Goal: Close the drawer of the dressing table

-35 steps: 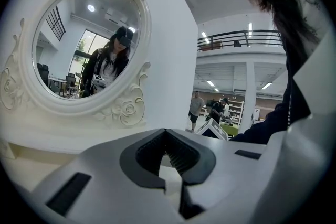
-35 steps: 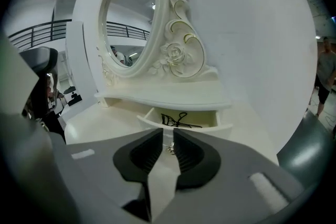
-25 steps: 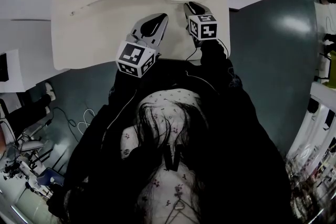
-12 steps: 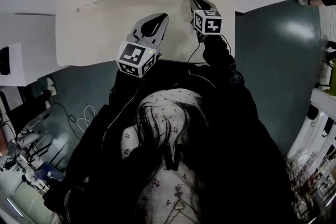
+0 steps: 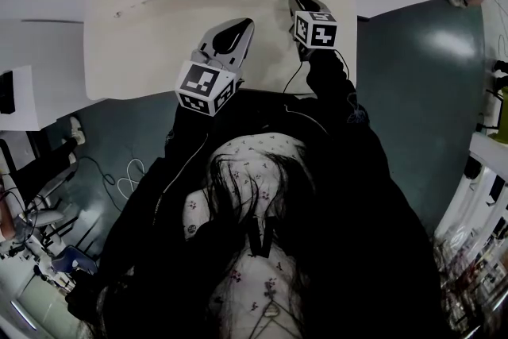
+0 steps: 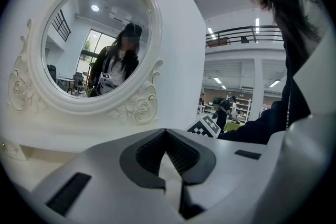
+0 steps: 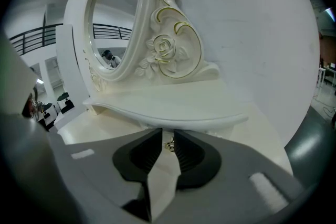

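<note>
The cream dressing table (image 5: pixel 143 36) fills the top of the head view, and its drawer front sits tucked in under the curved ledge (image 7: pixel 173 110). My right gripper (image 5: pixel 295 2) reaches in beneath that ledge. In the right gripper view its jaws (image 7: pixel 168 135) stand a narrow gap apart, closed on the drawer's small gold knob (image 7: pixel 168 145). My left gripper (image 5: pixel 240 26) hovers over the table's front left, apart from the drawer. Its fingertips (image 6: pixel 165 132) meet with nothing between them, and it faces the oval mirror (image 6: pixel 94 44).
The carved mirror frame (image 7: pixel 168 50) rises behind the ledge. Teal floor (image 5: pixel 421 91) lies right of the table, with loose cables (image 5: pixel 127 179) on the floor at left. The person's dark jacket (image 5: pixel 333 194) fills the lower middle. Shelving lines the right edge (image 5: pixel 492 171).
My right gripper has moved forward to the table. The drawer front that stuck out below the ledge a second ago has slid in under it. The left gripper has stayed put.
</note>
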The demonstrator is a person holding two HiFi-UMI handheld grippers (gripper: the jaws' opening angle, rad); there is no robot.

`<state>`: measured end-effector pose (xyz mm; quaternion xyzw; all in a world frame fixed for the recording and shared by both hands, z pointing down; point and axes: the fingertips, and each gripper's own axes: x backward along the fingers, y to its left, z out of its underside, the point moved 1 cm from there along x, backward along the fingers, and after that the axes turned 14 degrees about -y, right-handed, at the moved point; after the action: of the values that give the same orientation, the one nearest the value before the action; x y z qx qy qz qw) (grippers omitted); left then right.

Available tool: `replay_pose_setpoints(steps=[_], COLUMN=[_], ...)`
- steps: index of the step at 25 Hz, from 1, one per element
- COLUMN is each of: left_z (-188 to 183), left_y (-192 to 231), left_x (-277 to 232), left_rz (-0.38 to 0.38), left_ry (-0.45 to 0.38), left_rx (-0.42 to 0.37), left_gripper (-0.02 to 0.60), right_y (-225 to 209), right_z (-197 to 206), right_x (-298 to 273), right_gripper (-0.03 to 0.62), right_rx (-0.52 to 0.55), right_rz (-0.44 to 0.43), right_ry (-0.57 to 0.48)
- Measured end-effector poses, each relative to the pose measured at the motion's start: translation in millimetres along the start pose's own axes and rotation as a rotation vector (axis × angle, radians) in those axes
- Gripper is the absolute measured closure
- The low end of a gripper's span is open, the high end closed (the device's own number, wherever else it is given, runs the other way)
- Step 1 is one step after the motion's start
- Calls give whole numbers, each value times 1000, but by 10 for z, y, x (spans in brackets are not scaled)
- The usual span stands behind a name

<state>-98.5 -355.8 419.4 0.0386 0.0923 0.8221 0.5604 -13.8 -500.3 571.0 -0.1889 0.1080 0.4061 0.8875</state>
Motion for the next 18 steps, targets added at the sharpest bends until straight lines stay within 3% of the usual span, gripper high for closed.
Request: replay_pose_setpoints(steps=[10, 18], left_z=[-8, -50], left_y=[75, 37], left_x=[88, 222], left_rz=[-1, 43], left_ry=[-6, -11], left_rx=[7, 7], left_gripper=[581, 581], right_y=[184, 561], right_z=[-138, -399], right_x=[231, 594], right_gripper=[516, 516], right_rx=[-39, -57], right_rz=[-22, -55], right_ry=[-63, -158])
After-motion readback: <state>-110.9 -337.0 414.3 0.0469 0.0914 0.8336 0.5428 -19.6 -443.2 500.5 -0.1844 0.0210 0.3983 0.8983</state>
